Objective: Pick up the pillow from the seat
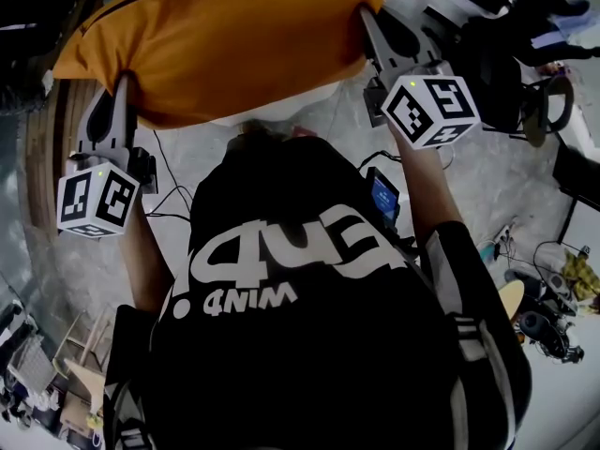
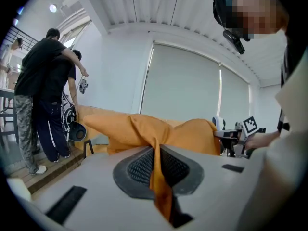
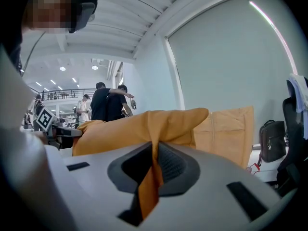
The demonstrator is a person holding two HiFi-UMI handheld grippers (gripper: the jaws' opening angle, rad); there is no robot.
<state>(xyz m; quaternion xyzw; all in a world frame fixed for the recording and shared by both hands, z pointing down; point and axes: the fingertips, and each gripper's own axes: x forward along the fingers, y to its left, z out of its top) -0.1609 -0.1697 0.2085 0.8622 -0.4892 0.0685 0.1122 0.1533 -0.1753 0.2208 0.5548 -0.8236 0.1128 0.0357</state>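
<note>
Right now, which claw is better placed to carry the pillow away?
Neither clearly. The left claw and right claw are each shut on a pinch of fabric from the orange pillow, at opposite ends. Carrying with both looks best.

The pillow (image 1: 225, 45) is orange, the shirt (image 1: 309, 364) black with white lettering.

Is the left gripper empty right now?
No, the left gripper is shut on a fold of the orange pillow, which runs down between its jaws in the left gripper view.
</note>
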